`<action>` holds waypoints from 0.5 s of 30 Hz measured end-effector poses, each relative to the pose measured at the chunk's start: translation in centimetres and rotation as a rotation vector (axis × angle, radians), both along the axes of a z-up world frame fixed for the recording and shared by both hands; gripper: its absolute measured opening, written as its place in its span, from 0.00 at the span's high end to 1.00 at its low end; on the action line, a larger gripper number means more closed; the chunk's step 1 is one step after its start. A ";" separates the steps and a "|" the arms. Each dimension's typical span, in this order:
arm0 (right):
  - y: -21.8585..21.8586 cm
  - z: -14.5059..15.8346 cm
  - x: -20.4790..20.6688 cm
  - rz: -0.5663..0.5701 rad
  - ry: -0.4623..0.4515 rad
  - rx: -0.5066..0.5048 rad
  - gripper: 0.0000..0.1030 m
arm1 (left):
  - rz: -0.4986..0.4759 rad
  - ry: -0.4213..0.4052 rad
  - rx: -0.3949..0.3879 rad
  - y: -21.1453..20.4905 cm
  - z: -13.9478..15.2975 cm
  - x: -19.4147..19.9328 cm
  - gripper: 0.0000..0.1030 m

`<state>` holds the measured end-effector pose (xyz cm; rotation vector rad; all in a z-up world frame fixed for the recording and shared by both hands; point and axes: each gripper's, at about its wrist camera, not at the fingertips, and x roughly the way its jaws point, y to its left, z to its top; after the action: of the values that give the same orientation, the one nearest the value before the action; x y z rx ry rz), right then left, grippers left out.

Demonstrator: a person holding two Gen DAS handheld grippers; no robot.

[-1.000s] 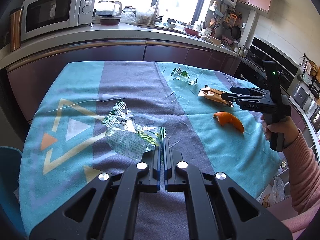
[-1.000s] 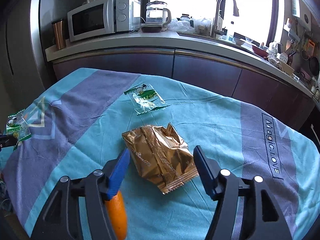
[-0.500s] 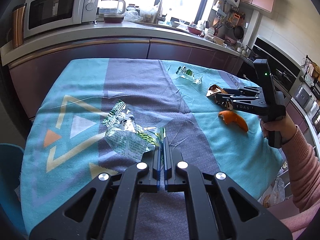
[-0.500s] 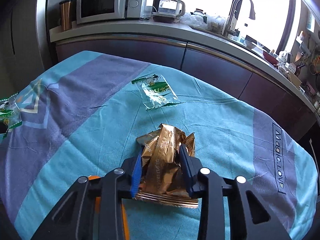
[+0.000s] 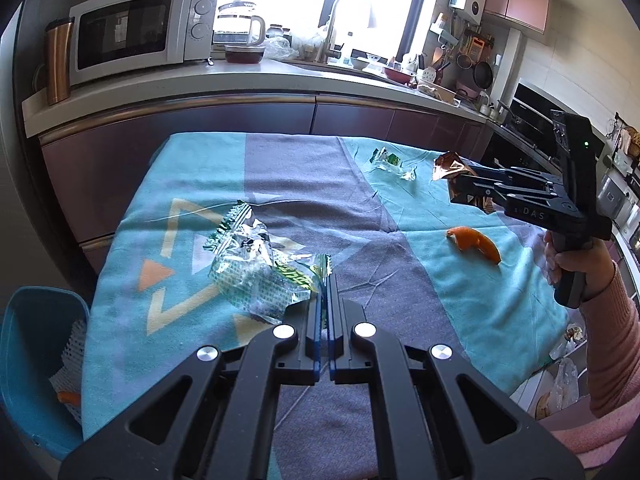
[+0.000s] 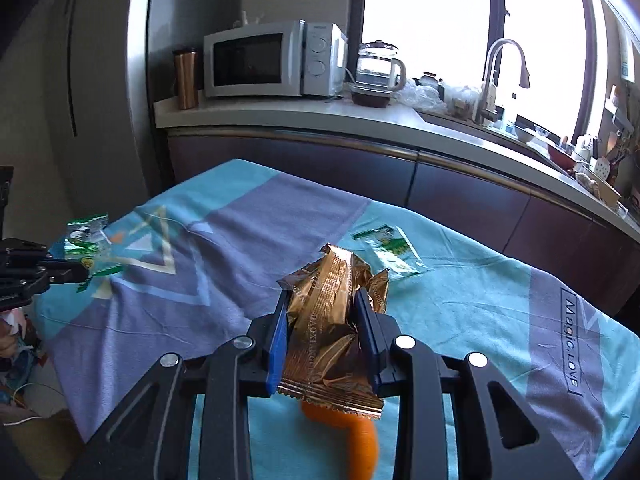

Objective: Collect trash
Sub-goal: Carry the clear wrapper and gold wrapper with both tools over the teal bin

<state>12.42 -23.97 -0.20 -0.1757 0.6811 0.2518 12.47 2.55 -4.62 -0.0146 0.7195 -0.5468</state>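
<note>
We have both tools loaded. Our left gripper (image 5: 325,312) is pressed together on the edge of the crinkled clear-and-green plastic wrapper (image 5: 256,268), which hangs in front of the jaws above the teal-and-grey patterned tablecloth (image 5: 304,184). Our right gripper (image 6: 322,322) pinches the crumpled gold foil snack bag (image 6: 332,312) between its blue pads, lifted clear of the tablecloth.

Two pieces remain on the tablecloth: the curved orange peel (image 5: 474,242), near its right edge below our right gripper, and a small clear-and-green candy wrapper (image 5: 390,162) toward its far edge. The blue plastic bin (image 5: 36,360) sits beside the tablecloth's left near corner and already holds some white netting. We judge the job about half done: both held pieces need dropping there, then the last two need collecting.
</note>
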 end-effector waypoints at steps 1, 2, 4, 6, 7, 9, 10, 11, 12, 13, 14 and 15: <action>0.9 0.2 -0.3 0.021 -0.006 0.006 0.71 | 0.005 -0.005 0.002 0.4 0.1 -0.2 0.97; 1.8 0.3 -0.5 0.044 -0.009 0.015 0.71 | 0.011 -0.009 0.003 0.8 0.3 -0.4 0.97; 3.6 0.4 -1.0 0.088 -0.013 0.032 0.71 | 0.020 -0.019 0.002 1.7 0.6 -0.9 0.97; 5.2 0.5 -1.2 0.130 -0.011 0.055 0.71 | 0.030 -0.029 0.005 2.6 1.0 -1.4 0.97; 6.0 0.6 -1.3 0.151 -0.010 0.066 0.71 | 0.035 -0.034 0.005 3.1 1.2 -1.7 0.97; 7.7 0.6 -1.5 0.190 -0.009 0.072 0.71 | 0.044 -0.044 0.008 4.0 1.5 -2.2 0.97; 8.5 0.6 -1.6 0.208 -0.008 0.078 0.71 | 0.050 -0.050 0.011 4.5 1.6 -2.5 0.97; 9.3 0.5 -1.6 0.225 -0.005 0.085 0.71 | 0.056 -0.054 0.013 5.0 1.8 -2.7 0.97; 10.0 0.5 -1.6 0.242 -0.001 0.092 0.71 | 0.065 -0.058 0.016 5.6 1.9 -2.9 0.97; 10.7 0.4 -1.6 0.256 0.001 0.097 0.71 | 0.073 -0.062 0.018 6.1 2.1 -3.1 0.97; 11.4 0.4 -1.5 0.271 0.005 0.106 0.71 | 0.081 -0.064 0.019 6.7 2.1 -3.3 0.97; 12.1 0.3 -1.5 0.287 0.009 0.115 0.71 | 0.090 -0.066 0.023 7.3 2.2 -3.5 0.97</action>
<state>10.95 -11.83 0.12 -0.1620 0.6481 0.5658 8.98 9.81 -2.39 -0.0072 0.6572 -0.4509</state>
